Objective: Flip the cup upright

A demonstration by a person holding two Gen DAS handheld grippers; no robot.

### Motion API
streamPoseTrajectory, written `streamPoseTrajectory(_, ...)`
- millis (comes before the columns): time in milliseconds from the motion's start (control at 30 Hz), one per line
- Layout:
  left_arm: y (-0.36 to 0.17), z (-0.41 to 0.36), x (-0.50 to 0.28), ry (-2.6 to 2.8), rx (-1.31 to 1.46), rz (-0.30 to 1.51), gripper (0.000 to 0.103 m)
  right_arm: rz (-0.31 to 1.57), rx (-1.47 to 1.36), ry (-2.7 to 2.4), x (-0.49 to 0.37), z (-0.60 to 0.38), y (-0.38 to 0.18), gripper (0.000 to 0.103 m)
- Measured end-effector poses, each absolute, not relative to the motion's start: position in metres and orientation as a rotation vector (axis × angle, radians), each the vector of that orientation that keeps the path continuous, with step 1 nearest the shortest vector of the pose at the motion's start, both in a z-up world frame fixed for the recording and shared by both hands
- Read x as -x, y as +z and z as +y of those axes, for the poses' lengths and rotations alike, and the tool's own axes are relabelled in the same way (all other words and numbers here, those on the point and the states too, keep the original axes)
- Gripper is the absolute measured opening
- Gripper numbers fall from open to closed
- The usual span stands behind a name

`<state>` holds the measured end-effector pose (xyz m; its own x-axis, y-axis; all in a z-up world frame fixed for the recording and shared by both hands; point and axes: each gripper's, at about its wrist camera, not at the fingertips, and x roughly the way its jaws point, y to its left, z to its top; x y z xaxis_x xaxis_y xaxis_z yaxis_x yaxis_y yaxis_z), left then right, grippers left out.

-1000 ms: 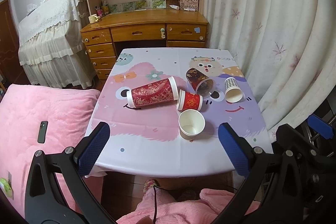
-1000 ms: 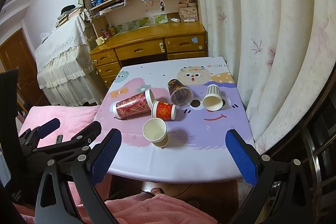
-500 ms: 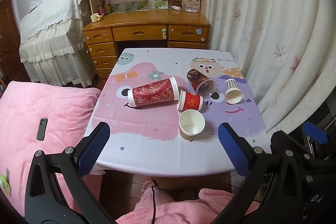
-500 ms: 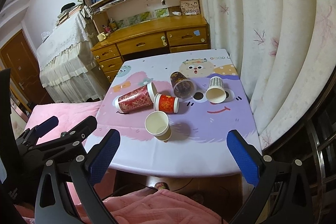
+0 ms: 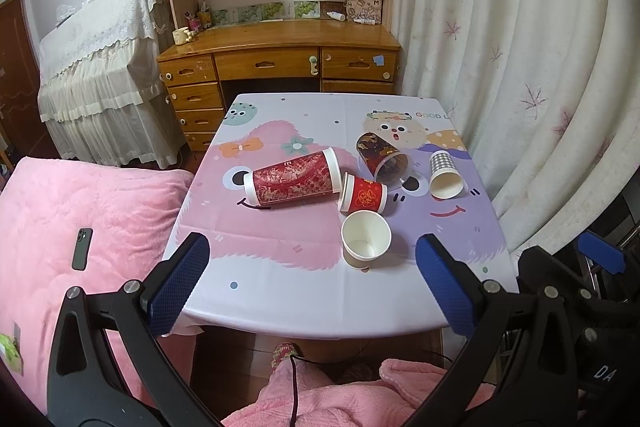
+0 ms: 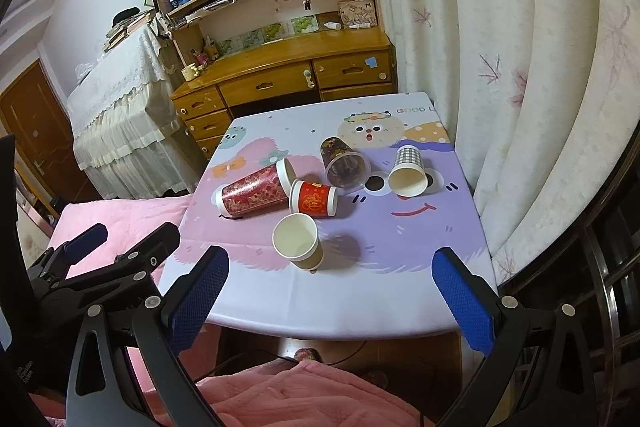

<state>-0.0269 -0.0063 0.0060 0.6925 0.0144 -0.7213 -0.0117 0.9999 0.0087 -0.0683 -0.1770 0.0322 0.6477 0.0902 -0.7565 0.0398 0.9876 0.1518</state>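
Observation:
Several cups sit on a cartoon-print table [image 5: 280, 291] [image 6: 400, 287]. A plain paper cup [image 5: 365, 239] [image 6: 297, 241] stands upright nearest me. A tall red cup [image 5: 294, 179] [image 6: 254, 191], a small red cup [image 5: 363, 193] [image 6: 314, 199], a dark patterned cup [image 5: 383, 158] [image 6: 344, 165] and a checked cup [image 5: 444, 174] [image 6: 408, 171] lie on their sides behind it. My left gripper [image 5: 312, 283] and right gripper [image 6: 328, 291] are open and empty, held before the table's near edge.
A white curtain [image 5: 520, 67] hangs along the table's right side. A pink bed [image 5: 80, 227] with a phone [image 5: 82, 249] lies to the left. A wooden desk [image 5: 280, 59] with shelves stands behind the table.
Both grippers have drawn back and risen slightly; the table looks a little farther. The cups have not moved.

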Motion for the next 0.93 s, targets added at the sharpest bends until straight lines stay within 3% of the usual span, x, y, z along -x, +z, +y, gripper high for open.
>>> streamPoseTrajectory(933, 0.0067, -0.0073, 0.0211, 0.017, -0.012, 0.818, 0.102, 0.880, -0.167, 0.023, 0.0636, -0.1836, 0.0283, 0.103)
